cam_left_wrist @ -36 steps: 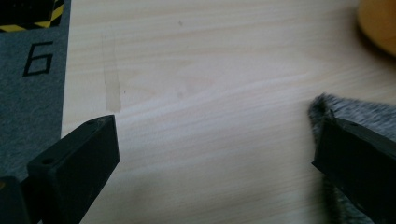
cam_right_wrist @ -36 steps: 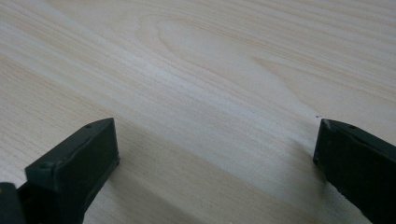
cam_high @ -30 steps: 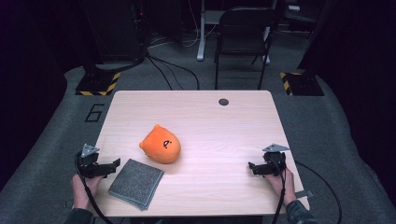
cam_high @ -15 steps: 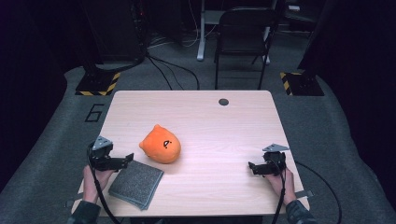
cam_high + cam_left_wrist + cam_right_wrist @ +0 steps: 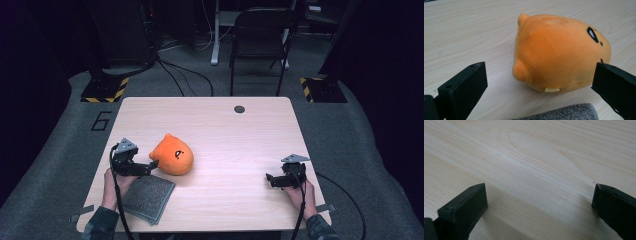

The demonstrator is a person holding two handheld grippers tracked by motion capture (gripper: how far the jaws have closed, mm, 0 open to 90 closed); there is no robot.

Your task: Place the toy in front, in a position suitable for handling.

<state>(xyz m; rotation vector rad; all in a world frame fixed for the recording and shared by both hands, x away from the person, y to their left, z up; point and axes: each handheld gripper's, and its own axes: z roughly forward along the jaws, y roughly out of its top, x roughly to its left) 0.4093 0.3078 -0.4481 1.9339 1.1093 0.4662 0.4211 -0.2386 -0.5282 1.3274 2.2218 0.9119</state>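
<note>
Left gripper (image 5: pixel 150 166) at near left of desk (image 5: pixel 225 130), jaws spread wide, nothing between them yet. Grey cloth (image 5: pixel 147 197) just below, flat at the near edge. Orange plush toy (image 5: pixel 560 52) directly ahead, on its side on the desk, just beyond the cloth, roughly framed by the jaws. Judged soft, light, compressible; fabric likely to give good grip, no breakage risk. Best hold: across the rounded body at its widest part, jaws closing from both flanks; small ear nubs too slight for a secure pinch. Right gripper (image 5: pixel 272 179) at near right, well apart from the toy, jaws released over bare wood. Farther off, dark round insert (image 5: pixel 239 109) near the far edge.
</note>
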